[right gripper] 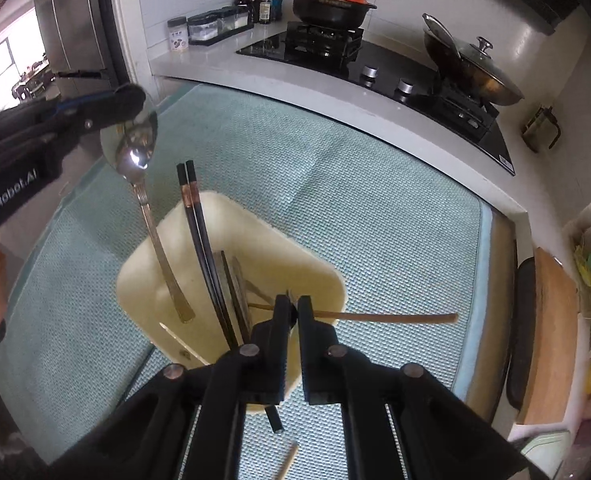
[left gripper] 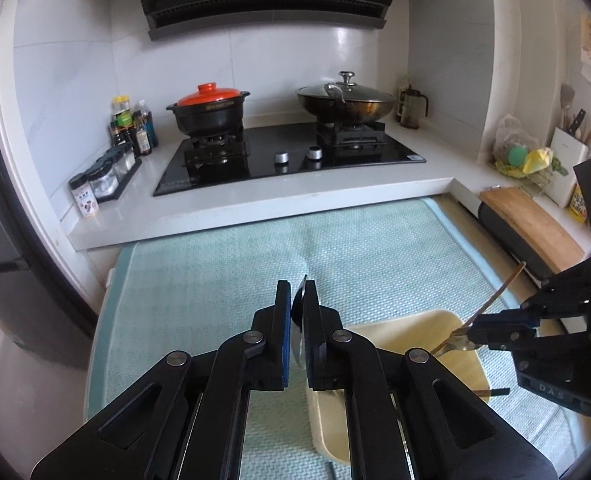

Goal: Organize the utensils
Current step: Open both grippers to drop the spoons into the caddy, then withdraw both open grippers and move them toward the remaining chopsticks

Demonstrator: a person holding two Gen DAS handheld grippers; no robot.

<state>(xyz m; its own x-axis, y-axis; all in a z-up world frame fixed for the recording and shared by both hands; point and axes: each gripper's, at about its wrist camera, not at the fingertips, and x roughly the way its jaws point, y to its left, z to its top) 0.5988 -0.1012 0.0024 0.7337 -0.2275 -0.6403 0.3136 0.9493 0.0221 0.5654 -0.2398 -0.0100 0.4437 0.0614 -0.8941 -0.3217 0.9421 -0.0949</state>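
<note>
Up close, our left tool (left gripper: 297, 312) is clamped on a spoon (right gripper: 135, 148) bowl, its handle dipping into the cream bin (right gripper: 327, 276). Our right tool (right gripper: 293, 312) pinches a fork (left gripper: 461, 342) whose tines stay hidden there; black chopsticks (right gripper: 199, 236) lean inside, other contents unclear.

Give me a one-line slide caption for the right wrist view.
Right gripper pinches a fork over the cream utensil holder while the left gripper lowers a spoon into it.

Soft daylight, sharp focus (heavy fisheye vignetting)
</note>
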